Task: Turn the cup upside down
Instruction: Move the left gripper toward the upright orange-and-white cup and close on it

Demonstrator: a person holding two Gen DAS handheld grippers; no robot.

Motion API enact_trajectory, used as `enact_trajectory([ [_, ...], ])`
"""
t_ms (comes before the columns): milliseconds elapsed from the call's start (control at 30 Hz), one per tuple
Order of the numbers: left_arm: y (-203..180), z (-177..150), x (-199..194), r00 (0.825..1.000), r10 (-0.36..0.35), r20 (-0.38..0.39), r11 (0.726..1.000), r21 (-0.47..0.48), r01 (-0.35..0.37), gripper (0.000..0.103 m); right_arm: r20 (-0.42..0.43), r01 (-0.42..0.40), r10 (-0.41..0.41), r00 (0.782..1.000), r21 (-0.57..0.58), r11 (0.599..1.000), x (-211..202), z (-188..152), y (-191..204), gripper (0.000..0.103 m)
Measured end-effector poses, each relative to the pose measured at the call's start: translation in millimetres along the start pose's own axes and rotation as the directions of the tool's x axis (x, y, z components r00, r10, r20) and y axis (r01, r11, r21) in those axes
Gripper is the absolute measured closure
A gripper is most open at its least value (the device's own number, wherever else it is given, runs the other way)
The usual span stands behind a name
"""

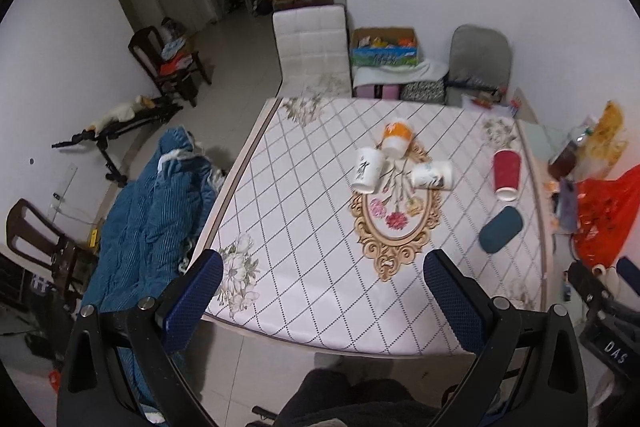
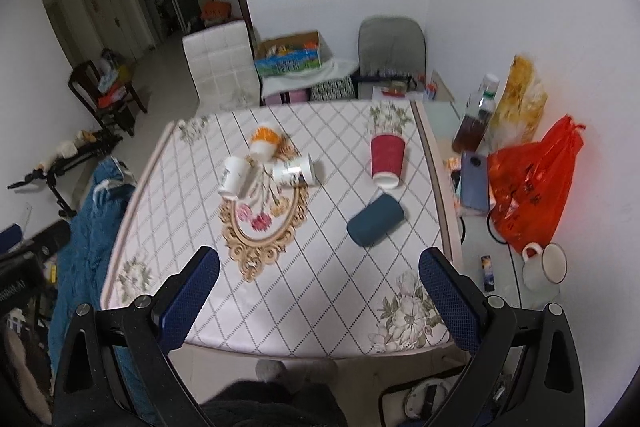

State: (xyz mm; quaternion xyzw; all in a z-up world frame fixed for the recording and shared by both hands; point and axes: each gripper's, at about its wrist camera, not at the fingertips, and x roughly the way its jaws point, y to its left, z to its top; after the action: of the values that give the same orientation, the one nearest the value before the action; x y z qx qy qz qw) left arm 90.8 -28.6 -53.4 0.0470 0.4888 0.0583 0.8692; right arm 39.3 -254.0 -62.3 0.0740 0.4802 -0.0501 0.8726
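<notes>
Several cups lie on their sides on the patterned table [image 1: 304, 267] [image 2: 320, 287]: an orange-and-white cup [image 1: 397, 139] [image 2: 264, 143], a white cup with dark writing [image 1: 368, 170] [image 2: 235, 177], a white printed cup [image 1: 432, 175] [image 2: 294, 169], a red cup [image 1: 506, 174] [image 2: 386, 159] and a dark teal cup [image 1: 501, 230] [image 2: 375, 221]. My left gripper [image 1: 323, 291] is open and empty, held above the table's near edge. My right gripper [image 2: 319, 287] is open and empty, also over the near edge, short of the teal cup.
A blue quilt [image 1: 152, 219] hangs at the table's left. A side surface at the right holds an orange bag [image 2: 532, 183], a phone [image 2: 474, 183], a bottle [image 2: 478, 119] and a white mug [image 2: 546, 265]. A white chair [image 1: 310, 47] and boxes stand behind the table.
</notes>
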Motion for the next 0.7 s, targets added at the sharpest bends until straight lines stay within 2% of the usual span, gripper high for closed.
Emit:
enact_trajectory([
  [100, 2, 4, 27, 0.999, 0.015, -0.035, 1.000, 0.002, -0.015, 0.000, -0.067, -0.005, 0.006, 0.998, 0.010, 1.000, 37, -4, 0, 0.001],
  [367, 0, 25, 98, 0.992, 0.037, -0.124, 0.998, 0.061, -0.029, 0.000, -0.182, 0.037, -0.034, 0.983, 0.016, 0.999, 124, -12, 12, 0.001],
  [700, -19, 95, 197, 0.978, 0.028, -0.208, 0.989, 0.147, 0.004, 0.000, -0.368, 0.086, -0.065, 0.927, 0.042, 0.995, 231, -10, 26, 0.001],
])
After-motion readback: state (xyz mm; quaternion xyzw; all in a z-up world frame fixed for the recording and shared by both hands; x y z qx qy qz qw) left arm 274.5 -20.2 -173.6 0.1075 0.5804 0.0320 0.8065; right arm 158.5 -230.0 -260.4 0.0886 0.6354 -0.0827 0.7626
